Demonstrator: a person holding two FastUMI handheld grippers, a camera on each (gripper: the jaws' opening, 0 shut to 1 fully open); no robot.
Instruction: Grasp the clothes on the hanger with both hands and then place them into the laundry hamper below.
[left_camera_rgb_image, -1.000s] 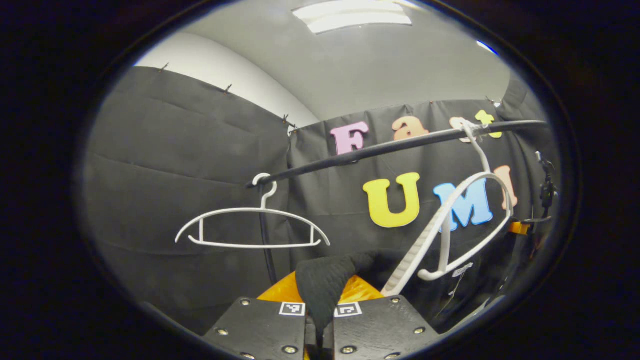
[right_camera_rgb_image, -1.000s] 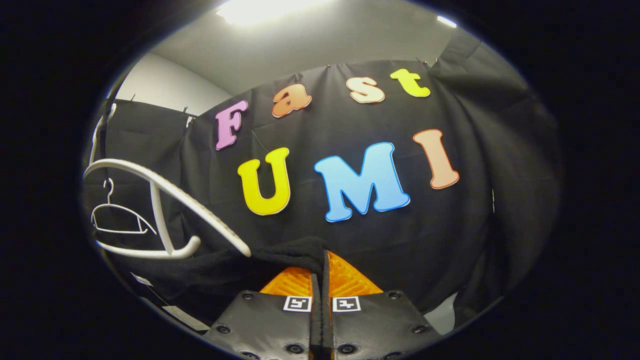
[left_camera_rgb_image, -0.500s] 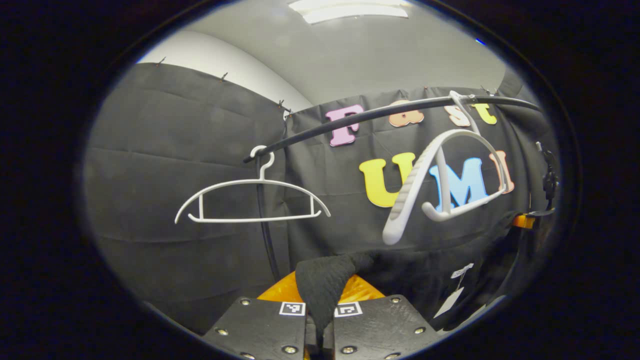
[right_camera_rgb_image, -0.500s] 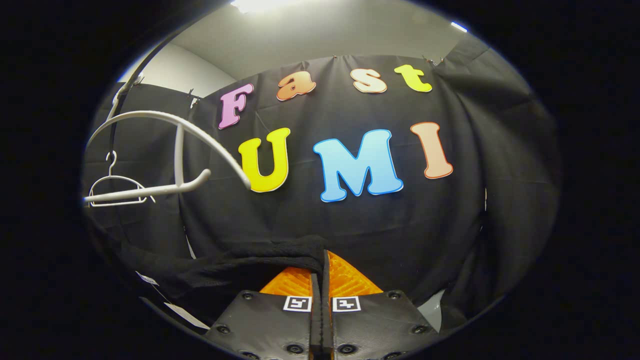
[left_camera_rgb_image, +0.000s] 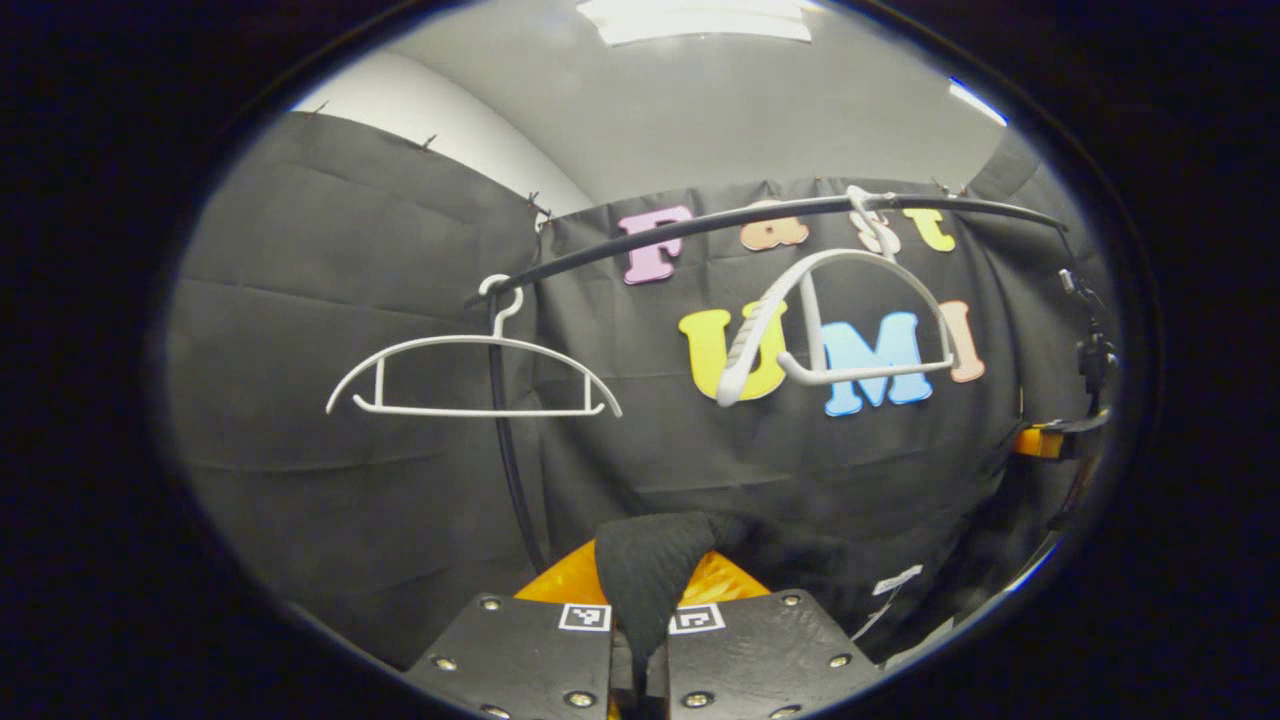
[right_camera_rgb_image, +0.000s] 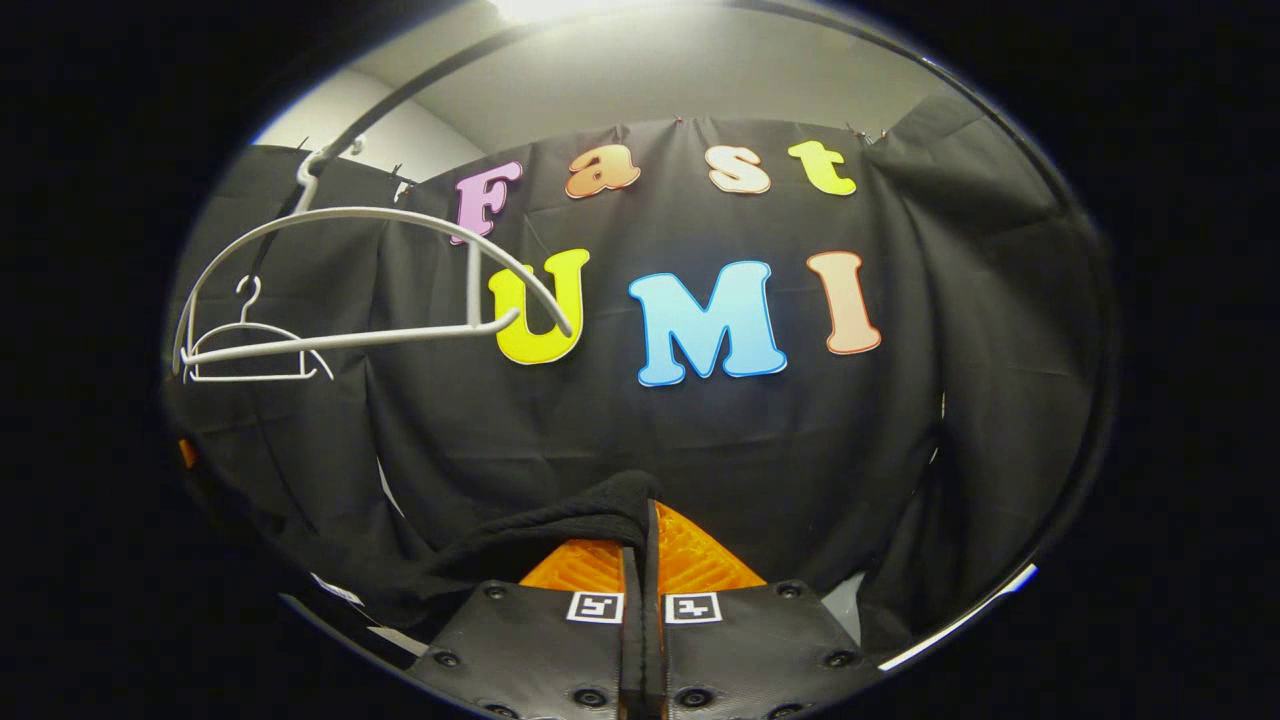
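Clamped tight in the left gripper (left_camera_rgb_image: 640, 640): a fold of the black garment (left_camera_rgb_image: 645, 565), draped rightward. Pinched likewise in the closed right gripper (right_camera_rgb_image: 640, 610), another edge of it, trailing left. Beyond and above, 2 bare white hangers (left_camera_rgb_image: 470, 375) (left_camera_rgb_image: 840, 320) on a black rail (left_camera_rgb_image: 760, 215).

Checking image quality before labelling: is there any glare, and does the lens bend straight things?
Left gripper view: the ceiling light is washed out, and the rail bows into an arc. Right gripper view: the ceiling light glares at the top; the black garment looks sharp.
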